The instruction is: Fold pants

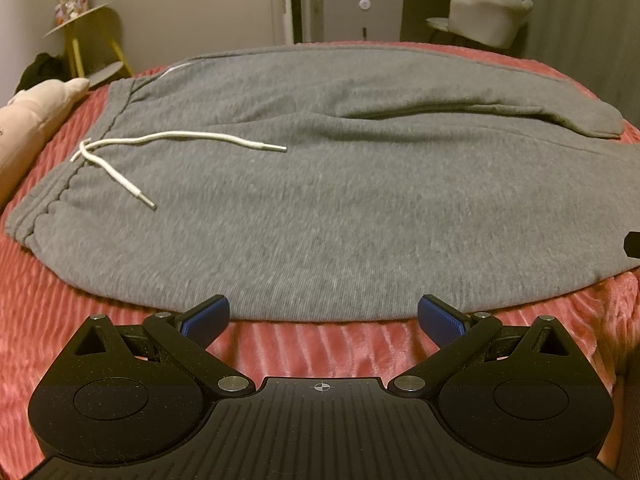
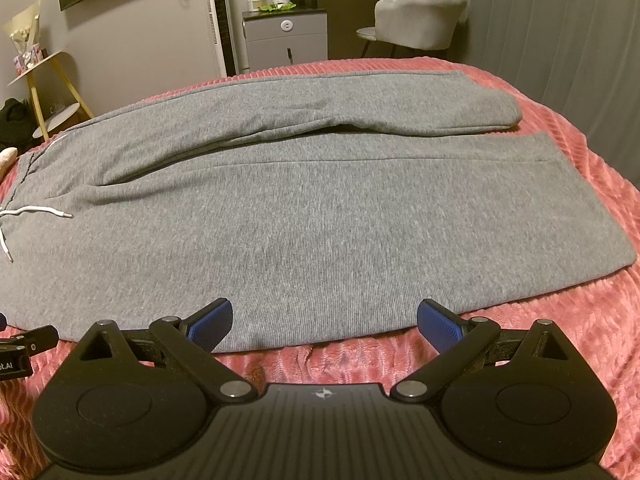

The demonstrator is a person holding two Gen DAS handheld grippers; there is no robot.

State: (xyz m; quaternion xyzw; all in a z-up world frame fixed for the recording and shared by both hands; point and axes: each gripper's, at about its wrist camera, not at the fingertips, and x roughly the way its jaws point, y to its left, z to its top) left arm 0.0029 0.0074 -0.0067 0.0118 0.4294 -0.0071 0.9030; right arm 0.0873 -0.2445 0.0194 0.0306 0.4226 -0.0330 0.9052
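Haven't grabbed anything yet: both the left hand-held gripper [image 1: 323, 318] and right hand-held gripper [image 2: 324, 320] hover wide open (nothing held) with the pants [image 2: 320, 216] edge just ahead, so next up is probably pinching that near edge.

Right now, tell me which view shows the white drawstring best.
The left wrist view: the drawstring shows whole there, both tipped ends lying loose on the gray pants. The right wrist view catches it only at the left edge, partly cut off.
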